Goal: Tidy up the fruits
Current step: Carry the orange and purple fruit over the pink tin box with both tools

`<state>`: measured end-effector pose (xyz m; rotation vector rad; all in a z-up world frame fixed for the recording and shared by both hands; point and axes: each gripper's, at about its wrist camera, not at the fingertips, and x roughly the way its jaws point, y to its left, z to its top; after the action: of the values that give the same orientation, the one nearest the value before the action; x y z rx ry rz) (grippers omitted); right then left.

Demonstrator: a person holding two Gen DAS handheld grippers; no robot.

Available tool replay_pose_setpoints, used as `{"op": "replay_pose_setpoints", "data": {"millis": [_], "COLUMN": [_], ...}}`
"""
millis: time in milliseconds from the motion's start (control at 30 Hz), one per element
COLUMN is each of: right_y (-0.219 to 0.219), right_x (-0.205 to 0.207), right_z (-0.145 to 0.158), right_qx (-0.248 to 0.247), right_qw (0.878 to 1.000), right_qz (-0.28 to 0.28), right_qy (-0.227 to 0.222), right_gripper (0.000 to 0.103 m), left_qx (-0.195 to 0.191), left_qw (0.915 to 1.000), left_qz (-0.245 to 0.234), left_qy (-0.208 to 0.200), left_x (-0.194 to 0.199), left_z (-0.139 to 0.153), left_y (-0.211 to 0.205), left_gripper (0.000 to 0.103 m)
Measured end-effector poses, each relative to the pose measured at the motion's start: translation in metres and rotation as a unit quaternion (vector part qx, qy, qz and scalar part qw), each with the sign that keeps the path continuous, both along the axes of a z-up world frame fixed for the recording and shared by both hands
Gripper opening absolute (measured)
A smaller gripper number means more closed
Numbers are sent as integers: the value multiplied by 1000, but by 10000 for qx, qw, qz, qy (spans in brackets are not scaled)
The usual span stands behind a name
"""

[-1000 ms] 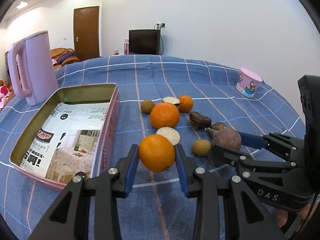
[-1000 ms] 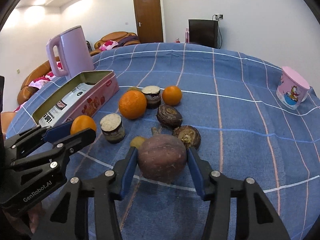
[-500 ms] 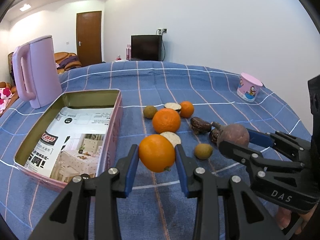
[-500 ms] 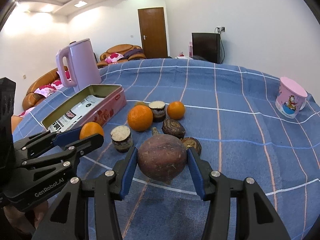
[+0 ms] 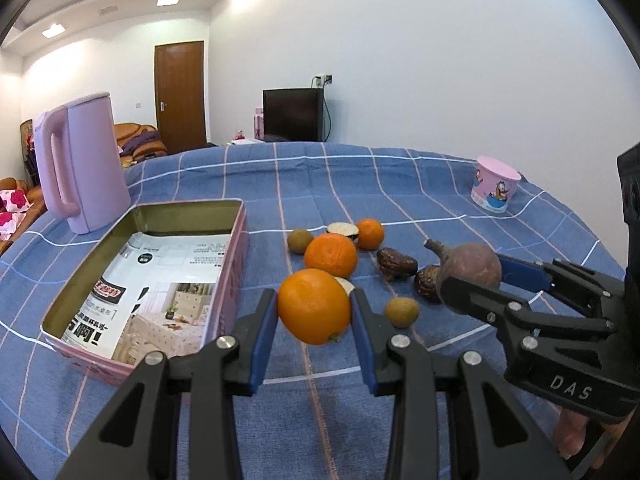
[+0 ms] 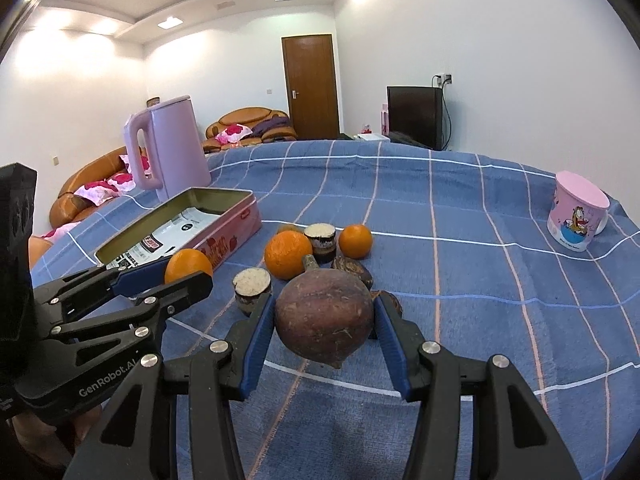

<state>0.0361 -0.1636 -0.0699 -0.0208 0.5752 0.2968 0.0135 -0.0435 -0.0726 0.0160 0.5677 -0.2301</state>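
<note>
A: The left hand-held gripper (image 5: pixel 314 310) is clamped on a smooth orange (image 5: pixel 314 306), lifted off the blue checked desk (image 5: pixel 400 184), just right of the open pink tin (image 5: pixel 236 280); its paper-lined inside shows only from the left wrist.

B: The right hand-held gripper (image 6: pixel 325 326) is clamped on a round, rough brown fruit (image 6: pixel 324 316); from the right wrist it hides the small greenish fruit (image 5: pixel 402 312); more oranges (image 6: pixel 288 254) lie farther off, a pink kettle (image 6: pixel 172 144) far left.
</note>
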Motion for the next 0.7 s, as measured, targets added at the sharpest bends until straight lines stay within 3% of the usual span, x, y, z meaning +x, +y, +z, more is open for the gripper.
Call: {"op": "replay_pose_setpoints", "data": {"millis": [700], "right_y": [-6], "right_x": [-12], "right_z": [8], "right_qx": [159], "right_qw": [9989], "right_qz": [-85], "right_qy": [-422], "right_gripper": [52], "left_qx": [167], "left_qw": [9975], "left_qz": [85], "left_qy": [-676], "left_x": [-20], "left_z": [12], "left_y": [-4], "left_gripper": [38]}}
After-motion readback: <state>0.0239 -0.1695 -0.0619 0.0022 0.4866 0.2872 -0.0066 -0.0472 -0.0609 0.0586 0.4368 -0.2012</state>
